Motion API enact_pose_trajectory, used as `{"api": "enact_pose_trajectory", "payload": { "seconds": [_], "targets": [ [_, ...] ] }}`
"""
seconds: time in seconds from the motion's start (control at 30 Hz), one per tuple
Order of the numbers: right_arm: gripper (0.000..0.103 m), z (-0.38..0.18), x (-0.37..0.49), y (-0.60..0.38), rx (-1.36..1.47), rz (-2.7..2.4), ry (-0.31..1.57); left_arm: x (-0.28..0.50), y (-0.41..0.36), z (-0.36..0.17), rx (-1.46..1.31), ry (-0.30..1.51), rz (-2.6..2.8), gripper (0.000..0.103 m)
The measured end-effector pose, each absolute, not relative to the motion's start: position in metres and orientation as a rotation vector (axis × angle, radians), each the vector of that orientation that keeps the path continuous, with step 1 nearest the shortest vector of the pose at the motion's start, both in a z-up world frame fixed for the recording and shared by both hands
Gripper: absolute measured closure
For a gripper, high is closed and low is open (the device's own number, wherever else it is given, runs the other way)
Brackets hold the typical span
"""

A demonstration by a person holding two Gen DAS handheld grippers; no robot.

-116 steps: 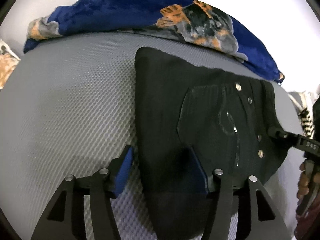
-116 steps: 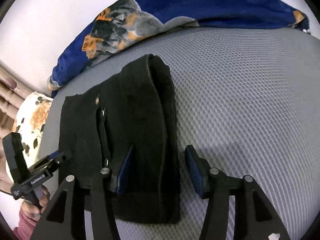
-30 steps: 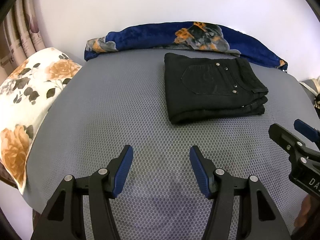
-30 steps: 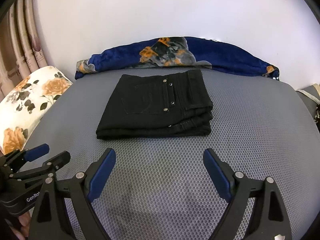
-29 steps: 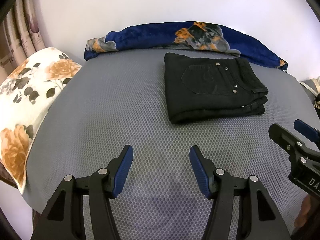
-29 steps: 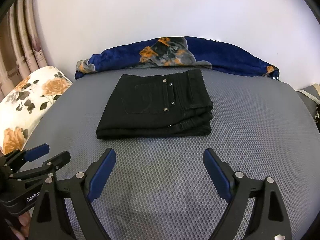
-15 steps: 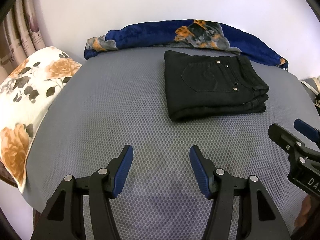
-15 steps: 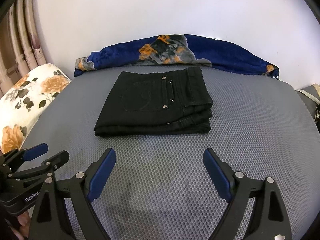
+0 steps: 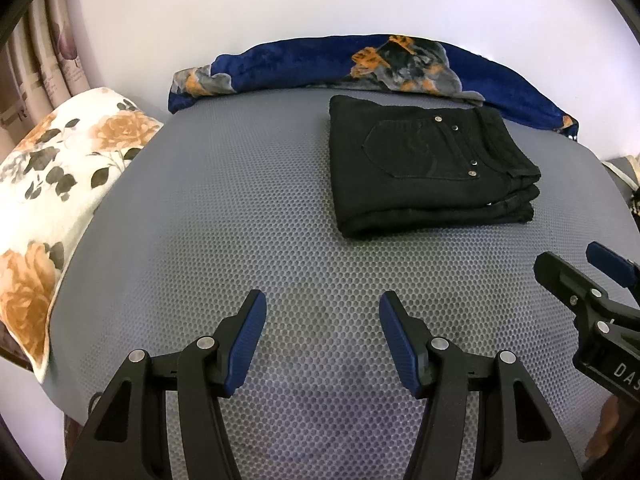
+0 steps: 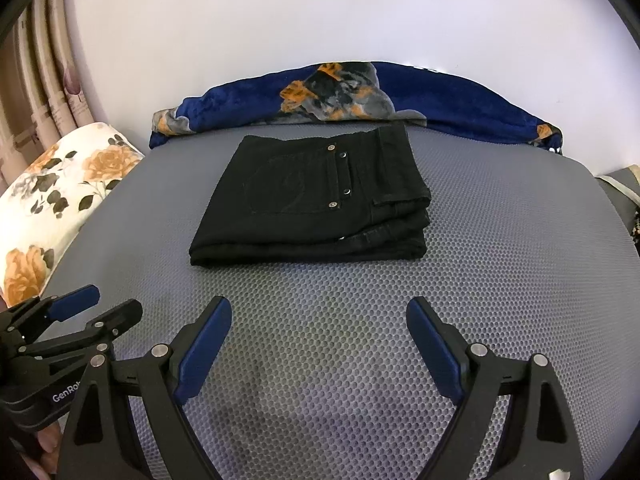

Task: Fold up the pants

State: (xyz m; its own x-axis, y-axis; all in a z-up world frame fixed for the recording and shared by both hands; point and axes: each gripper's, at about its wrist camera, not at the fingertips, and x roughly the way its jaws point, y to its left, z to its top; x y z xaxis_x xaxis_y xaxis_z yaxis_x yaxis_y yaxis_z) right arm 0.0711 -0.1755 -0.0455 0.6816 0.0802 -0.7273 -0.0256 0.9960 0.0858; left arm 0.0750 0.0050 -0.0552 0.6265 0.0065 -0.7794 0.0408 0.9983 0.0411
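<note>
Curtain folds (image 9: 36, 60) and a floral pillow (image 9: 52, 184) are seen at the far left in both views, the pillow lying against the left edge of the grey mesh mattress (image 9: 240, 216). Only in the left wrist view is the pillow's lower end shown, overhanging the mattress corner. The left gripper (image 9: 322, 334) is held with its jaws apart and nothing between them, above bare mesh. Black pants (image 9: 428, 168) are lying folded into a flat stack toward the back of the mattress, pocket side up, just in front of a rolled blue blanket (image 9: 360, 66) set along the wall; in the right wrist view the stack (image 10: 316, 200) is centred and its layered front edge is shown. The right gripper (image 10: 320, 338) is spread wide and empty, well short of the pants. Open mesh is left on all 4 sides of the stack, widest at the left and front
</note>
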Motion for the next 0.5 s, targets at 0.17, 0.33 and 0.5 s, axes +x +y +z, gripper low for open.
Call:
{"api": "enact_pose_trajectory", "payload": {
  "seconds": [0.17,0.33,0.5],
  "targets": [
    [0.016,-0.0469,0.0704,-0.1747,0.068,0.057,0.821,0.0755,0.0056,-0.0563,0.058,0.894,-0.014,0.043],
    [0.016,-0.0481,0.07,-0.173,0.068,0.058,0.827,0.0765,0.0063,-0.0573,0.059,0.896,-0.014,0.043],
    [0.016,-0.0487,0.0711,-0.1728,0.067,0.058,0.831,0.0765,0.0061,-0.0591,0.062,0.9,-0.018,0.043]
  ]
}}
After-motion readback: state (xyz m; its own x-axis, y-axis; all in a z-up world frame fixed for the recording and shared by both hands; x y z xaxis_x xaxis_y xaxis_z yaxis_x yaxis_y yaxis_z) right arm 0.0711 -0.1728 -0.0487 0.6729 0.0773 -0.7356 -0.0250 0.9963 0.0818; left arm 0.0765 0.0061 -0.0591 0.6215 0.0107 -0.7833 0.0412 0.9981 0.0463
